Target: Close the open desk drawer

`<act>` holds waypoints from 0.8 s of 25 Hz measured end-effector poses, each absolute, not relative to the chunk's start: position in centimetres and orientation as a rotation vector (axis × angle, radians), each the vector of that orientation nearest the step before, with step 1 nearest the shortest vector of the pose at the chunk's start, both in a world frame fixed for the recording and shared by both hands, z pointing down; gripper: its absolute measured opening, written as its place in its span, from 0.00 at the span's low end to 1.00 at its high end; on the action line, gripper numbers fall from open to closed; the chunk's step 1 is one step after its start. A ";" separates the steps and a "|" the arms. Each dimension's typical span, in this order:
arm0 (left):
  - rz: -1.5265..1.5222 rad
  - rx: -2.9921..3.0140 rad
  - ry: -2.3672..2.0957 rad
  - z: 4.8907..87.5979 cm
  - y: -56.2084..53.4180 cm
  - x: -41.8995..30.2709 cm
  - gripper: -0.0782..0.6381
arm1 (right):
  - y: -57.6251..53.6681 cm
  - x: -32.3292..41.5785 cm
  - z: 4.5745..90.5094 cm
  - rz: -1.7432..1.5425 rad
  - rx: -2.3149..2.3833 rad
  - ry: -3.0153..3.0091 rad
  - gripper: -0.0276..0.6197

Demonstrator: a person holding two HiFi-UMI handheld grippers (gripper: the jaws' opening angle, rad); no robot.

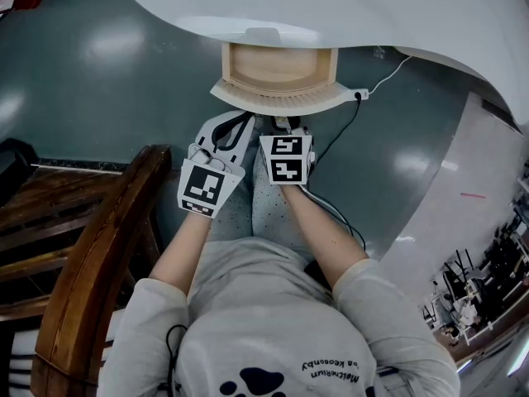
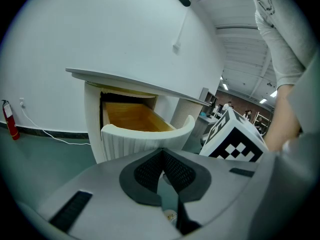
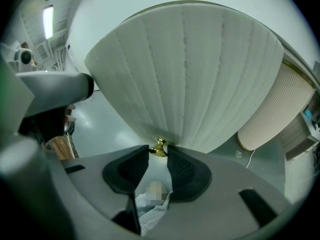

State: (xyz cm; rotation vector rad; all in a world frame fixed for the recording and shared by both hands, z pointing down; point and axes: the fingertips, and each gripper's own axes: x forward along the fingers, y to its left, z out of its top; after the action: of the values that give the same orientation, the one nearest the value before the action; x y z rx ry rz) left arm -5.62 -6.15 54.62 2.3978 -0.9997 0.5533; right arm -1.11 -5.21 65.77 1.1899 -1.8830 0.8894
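Glossy grey-green floor (image 1: 99,81), one curved white desk (image 1: 347,11), one ribbed drawer (image 1: 281,99) open, one wooden chair (image 1: 91,263), left gripper (image 2: 162,153) pressed together, empty, right gripper (image 3: 158,153) pinching the brass knob (image 3: 159,147).

Head view steeply downward from above; both gripper views close, low, along their jaws; drawer (image 1: 281,96) common to all.

Office hall; white desk (image 1: 347,7), ceiling strip lights (image 3: 48,21)

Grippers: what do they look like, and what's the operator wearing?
Both the left gripper and right gripper are light-grey plastic with black textured pads; each carries a white cube with black square markers. Light-grey sweatshirt sleeves, pushed up.
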 end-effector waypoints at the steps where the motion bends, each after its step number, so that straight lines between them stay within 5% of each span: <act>1: 0.552 2.396 -1.001 54.6 -6.2 -5.6 0.12 | -5.4 -1.1 65.8 0.884 1.187 -1.885 0.24; 20: 0.537 2.392 -1.010 54.6 -11.3 -5.3 0.12 | -11.2 -1.0 65.4 0.840 1.193 -1.911 0.23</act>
State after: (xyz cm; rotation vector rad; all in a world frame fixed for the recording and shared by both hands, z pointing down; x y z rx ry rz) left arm -5.33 -11.31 54.65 2.3916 -1.0103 0.5366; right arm -1.03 -11.19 65.39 1.1927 -1.9106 0.8402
